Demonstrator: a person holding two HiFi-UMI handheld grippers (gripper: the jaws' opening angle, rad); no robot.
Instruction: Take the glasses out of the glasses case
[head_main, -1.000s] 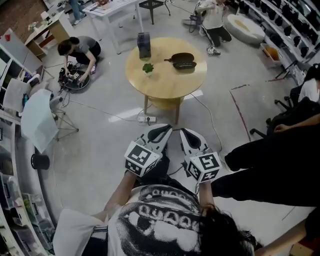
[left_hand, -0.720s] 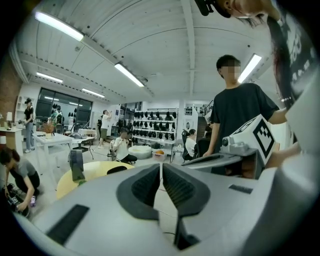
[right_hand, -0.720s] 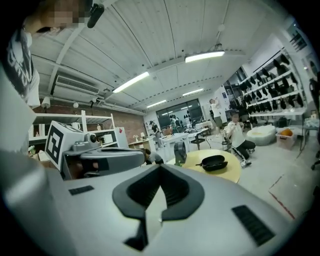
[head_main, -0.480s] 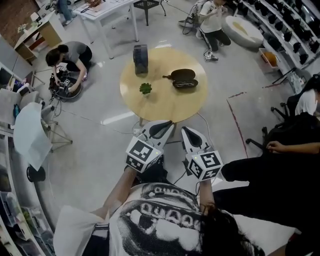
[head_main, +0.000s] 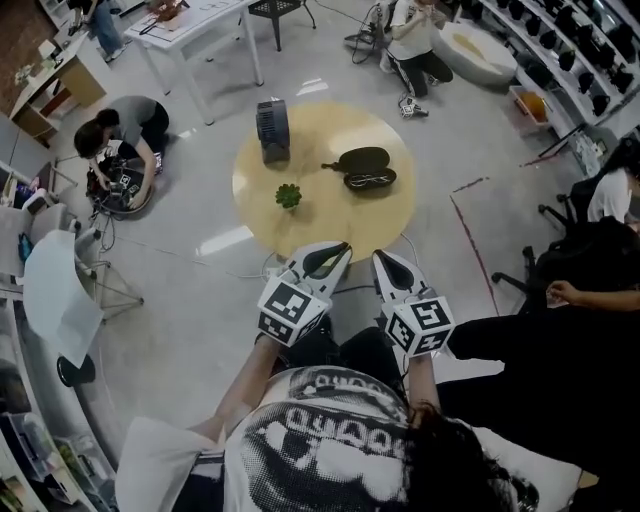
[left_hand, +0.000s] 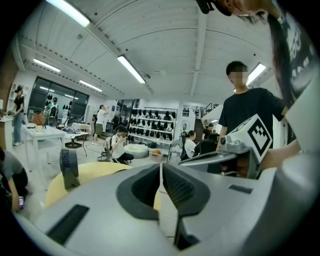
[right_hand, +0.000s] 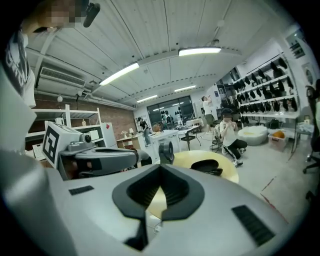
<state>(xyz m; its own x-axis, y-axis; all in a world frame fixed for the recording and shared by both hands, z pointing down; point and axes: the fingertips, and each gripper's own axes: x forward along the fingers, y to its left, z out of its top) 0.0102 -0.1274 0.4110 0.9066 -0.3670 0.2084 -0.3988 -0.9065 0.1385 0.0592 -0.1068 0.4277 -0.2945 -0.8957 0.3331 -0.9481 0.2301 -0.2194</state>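
Note:
An open dark glasses case (head_main: 362, 168) lies on the round wooden table (head_main: 330, 215), towards its right side; the glasses (head_main: 370, 180) rest in its nearer half. The same case (right_hand: 209, 167) shows ahead in the right gripper view. My left gripper (head_main: 341, 247) and right gripper (head_main: 378, 255) hang side by side just at the table's near edge, well short of the case. Both are shut with nothing between their jaws. In the left gripper view the left gripper (left_hand: 160, 165) points over the table (left_hand: 95, 172).
A dark table fan (head_main: 271, 128) stands at the table's far left and a small green plant (head_main: 289, 195) sits nearer the middle. A person (head_main: 118, 135) crouches on the floor at left. Another person (head_main: 560, 330) in dark clothes is close at my right. A power strip lies under the table.
I have walked towards the table with both grippers held out. The table has come nearer, and the jaw tips now reach its near edge. Both grippers stay shut.

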